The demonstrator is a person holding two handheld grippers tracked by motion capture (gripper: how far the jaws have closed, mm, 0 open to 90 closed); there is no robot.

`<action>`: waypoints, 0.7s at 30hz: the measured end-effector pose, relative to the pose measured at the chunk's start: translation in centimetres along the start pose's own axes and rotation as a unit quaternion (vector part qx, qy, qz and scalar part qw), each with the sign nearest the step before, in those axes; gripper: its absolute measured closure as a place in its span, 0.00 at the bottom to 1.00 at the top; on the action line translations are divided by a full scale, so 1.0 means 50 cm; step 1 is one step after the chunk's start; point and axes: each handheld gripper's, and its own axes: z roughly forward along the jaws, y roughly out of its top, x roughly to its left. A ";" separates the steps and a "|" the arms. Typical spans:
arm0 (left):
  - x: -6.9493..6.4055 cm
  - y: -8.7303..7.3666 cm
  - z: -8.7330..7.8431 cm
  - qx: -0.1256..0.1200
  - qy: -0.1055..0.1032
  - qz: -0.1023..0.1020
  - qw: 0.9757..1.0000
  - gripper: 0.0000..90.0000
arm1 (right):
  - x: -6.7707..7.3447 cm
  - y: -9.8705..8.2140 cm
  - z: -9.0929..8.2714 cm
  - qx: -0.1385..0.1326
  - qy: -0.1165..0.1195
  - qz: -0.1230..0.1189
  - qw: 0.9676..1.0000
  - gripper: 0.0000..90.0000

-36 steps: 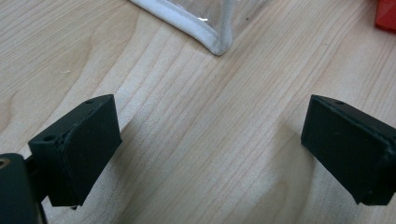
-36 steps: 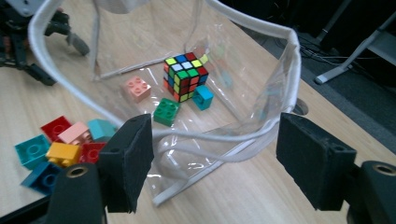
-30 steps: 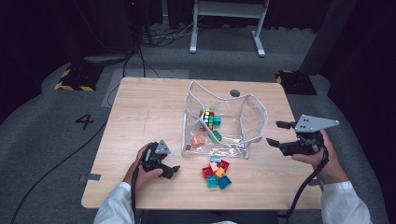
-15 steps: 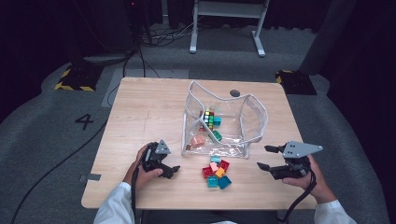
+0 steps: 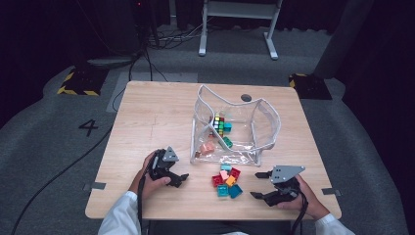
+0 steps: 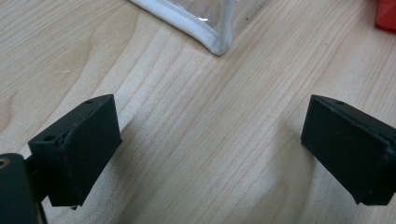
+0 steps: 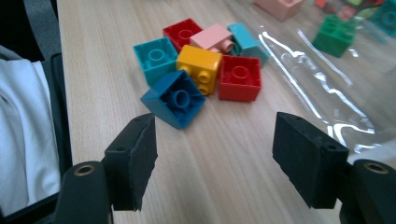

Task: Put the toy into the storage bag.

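Bricks (image 5: 226,178) lie in a small heap on the table (image 5: 147,117), just in front of the clear plastic pouch (image 5: 235,127), with my right gripper (image 5: 261,185) just beside the heap and its fingers apart around nothing, pointed at the blue brick (image 7: 175,98). My left gripper (image 5: 182,177) rests on the table on the heap's other side, fingers spread wide and empty.

Small heap of toy blocks (image 5: 226,177) on the bare wood just in front of the clear plastic pouch (image 5: 266,122), loose, touching one another. In the right gripper view: blue block (image 7: 174,98) tipped on edge, hollow underside showing, nearest; yellow block (image 7: 200,64) behind it on its side; two red, two teal and a pink one (image 7: 214,38) closer to the pouch.
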 end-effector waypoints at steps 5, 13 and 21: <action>0.000 0.000 0.000 -0.001 0.000 0.001 1.000 0.05 | 0.011 -0.006 0.035 -0.012 0.024 0.001 1.000 0.34; 0.000 0.000 0.000 0.001 0.000 -0.001 1.000 0.05 | 0.020 -0.010 0.085 0.001 0.033 -0.004 0.999 0.34; 0.000 0.000 0.000 0.000 0.000 -0.001 1.000 0.05 | 0.024 0.000 0.113 0.002 0.037 -0.019 0.999 0.34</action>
